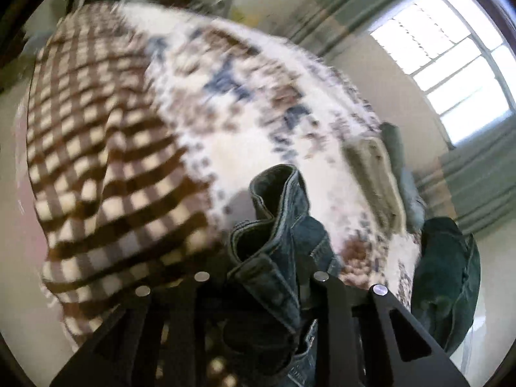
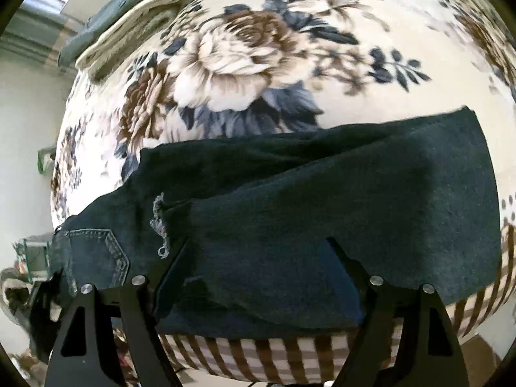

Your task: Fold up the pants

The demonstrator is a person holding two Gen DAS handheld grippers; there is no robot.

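Note:
Dark blue jeans (image 2: 322, 200) lie across the near edge of a bed with a floral blanket (image 2: 245, 58); a back pocket (image 2: 103, 251) and a frayed tear (image 2: 159, 222) show at the left. My right gripper (image 2: 258, 242) is open, its fingers (image 2: 174, 258) spread over the denim without clamping it. My left gripper (image 1: 261, 277) is shut on a bunched fold of the jeans (image 1: 277, 219), lifted off the bed. More of the jeans (image 1: 448, 277) hangs at the right in the left wrist view.
A brown checked blanket (image 1: 96, 148) covers the bed's left part and shows under the jeans (image 2: 258, 354). Folded clothes (image 2: 129, 22) are stacked at the bed's far corner, also seen in the left wrist view (image 1: 377, 177). A window (image 1: 451, 51) with curtains is behind.

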